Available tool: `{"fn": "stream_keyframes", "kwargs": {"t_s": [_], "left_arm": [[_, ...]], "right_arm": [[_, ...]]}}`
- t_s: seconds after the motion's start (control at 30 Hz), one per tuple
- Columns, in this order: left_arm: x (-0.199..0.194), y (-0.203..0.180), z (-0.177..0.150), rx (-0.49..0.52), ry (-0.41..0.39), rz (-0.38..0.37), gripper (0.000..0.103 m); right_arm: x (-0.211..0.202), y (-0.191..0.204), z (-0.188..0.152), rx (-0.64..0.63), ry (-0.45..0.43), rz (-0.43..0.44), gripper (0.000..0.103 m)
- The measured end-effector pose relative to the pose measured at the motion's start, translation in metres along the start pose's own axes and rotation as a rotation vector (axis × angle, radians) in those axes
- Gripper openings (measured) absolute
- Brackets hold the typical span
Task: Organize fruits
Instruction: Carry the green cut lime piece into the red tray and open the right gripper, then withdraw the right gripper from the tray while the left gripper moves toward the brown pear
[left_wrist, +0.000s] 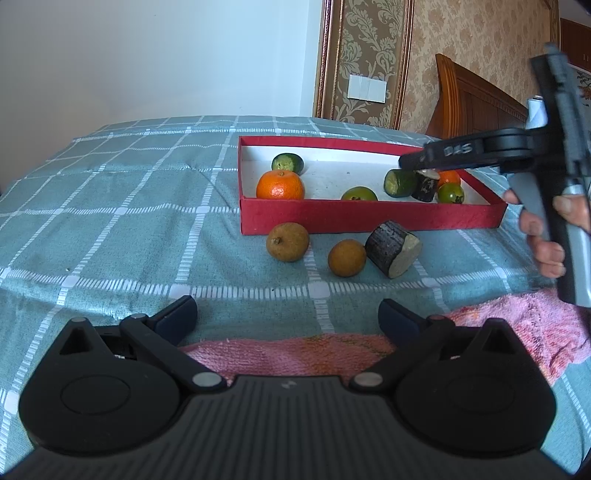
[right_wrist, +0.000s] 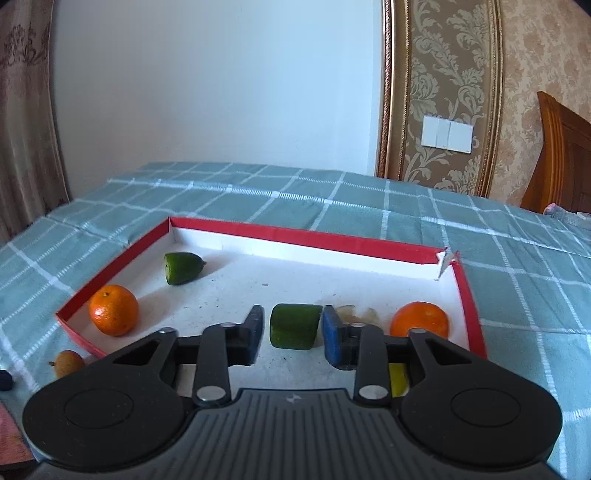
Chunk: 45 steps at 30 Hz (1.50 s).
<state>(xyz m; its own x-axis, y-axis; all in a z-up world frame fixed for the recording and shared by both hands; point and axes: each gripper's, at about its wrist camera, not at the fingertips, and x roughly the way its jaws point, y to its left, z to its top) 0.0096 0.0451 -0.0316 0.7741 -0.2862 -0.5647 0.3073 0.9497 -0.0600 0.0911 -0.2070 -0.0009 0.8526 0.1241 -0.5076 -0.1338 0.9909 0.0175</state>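
A red box (right_wrist: 295, 234) with a white floor holds two oranges (right_wrist: 113, 309) (right_wrist: 419, 319) and a green cut piece (right_wrist: 183, 267). My right gripper (right_wrist: 294, 336) is open inside the box. Another green cut piece (right_wrist: 293, 326) lies on the floor between its fingers, with a gap on the left side. In the left wrist view this gripper (left_wrist: 413, 166) reaches in from the right above that piece (left_wrist: 399, 182). My left gripper (left_wrist: 288, 314) stands wide open and holds nothing, short of two brown longans (left_wrist: 287, 242) (left_wrist: 346, 257) and a dark cane chunk (left_wrist: 393, 248) in front of the box (left_wrist: 369, 218).
The box lies on a bed with a teal checked cover (left_wrist: 110, 221). A pink towel (left_wrist: 295, 350) lies under my left gripper. A dark cane piece (left_wrist: 426, 186) and two round green fruits (left_wrist: 358, 194) (left_wrist: 450, 192) also sit in the box. A wooden headboard (left_wrist: 476, 99) stands behind.
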Motion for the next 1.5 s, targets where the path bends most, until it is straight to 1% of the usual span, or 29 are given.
{"fn": "stream_keyframes", "kwargs": {"t_s": [0.03,0.07,0.2,0.33,0.67,0.8,0.83,0.9,0.97,1.03,1.1,1.2,1.27,1.3,1.37,1.43,1.5], "left_arm": [[0.000,0.000,0.000,0.000,0.000,0.000,0.103],[0.000,0.000,0.000,-0.001,0.000,0.000,0.103],[0.000,0.000,0.000,0.002,0.001,0.001,0.103],[0.001,-0.001,0.000,0.009,0.005,0.006,0.103],[0.002,-0.003,0.000,0.021,0.010,0.015,0.103],[0.002,-0.004,0.001,0.023,0.011,0.021,0.103],[0.002,-0.004,0.001,0.020,0.010,0.037,0.103],[0.003,-0.004,0.002,-0.005,0.008,0.111,0.103],[0.003,-0.001,0.004,-0.044,-0.015,0.122,0.103],[0.004,0.003,0.007,-0.080,-0.030,0.127,0.103],[0.006,0.003,0.011,-0.088,-0.036,0.133,0.103],[0.009,0.003,0.018,-0.094,-0.069,0.173,0.103],[0.012,0.001,0.024,-0.087,-0.068,0.178,0.098],[0.015,0.000,0.027,-0.084,-0.056,0.176,0.093],[0.020,-0.001,0.031,-0.084,-0.039,0.169,0.088],[0.025,-0.002,0.033,-0.086,-0.027,0.173,0.088],[0.032,-0.002,0.035,-0.076,0.004,0.186,0.087]], "right_arm": [[-0.007,0.000,-0.001,0.000,-0.023,-0.005,0.064],[-0.014,0.000,-0.002,-0.007,-0.044,-0.012,0.066],[-0.045,0.005,-0.012,-0.043,-0.110,-0.010,0.066],[-0.066,0.004,-0.025,-0.038,-0.121,0.017,0.066],[-0.081,-0.001,-0.056,-0.067,-0.053,0.068,0.067],[-0.074,-0.003,-0.067,-0.087,-0.008,0.043,0.067],[-0.070,-0.004,-0.068,-0.080,0.007,0.045,0.067],[-0.064,-0.006,-0.070,-0.064,0.041,0.033,0.067],[-0.059,-0.006,-0.072,-0.060,0.072,0.016,0.067],[-0.054,-0.006,-0.074,-0.057,0.097,0.001,0.074],[-0.055,-0.008,-0.075,-0.042,0.094,-0.002,0.083],[-0.053,-0.011,-0.075,-0.022,0.113,0.004,0.083],[-0.053,-0.012,-0.075,-0.021,0.114,0.005,0.084],[-0.053,-0.012,-0.074,-0.022,0.115,0.004,0.085],[-0.053,-0.012,-0.074,-0.022,0.119,0.001,0.089],[-0.052,-0.012,-0.074,-0.022,0.120,0.002,0.089],[-0.052,-0.012,-0.074,-0.020,0.122,0.003,0.092]]}}
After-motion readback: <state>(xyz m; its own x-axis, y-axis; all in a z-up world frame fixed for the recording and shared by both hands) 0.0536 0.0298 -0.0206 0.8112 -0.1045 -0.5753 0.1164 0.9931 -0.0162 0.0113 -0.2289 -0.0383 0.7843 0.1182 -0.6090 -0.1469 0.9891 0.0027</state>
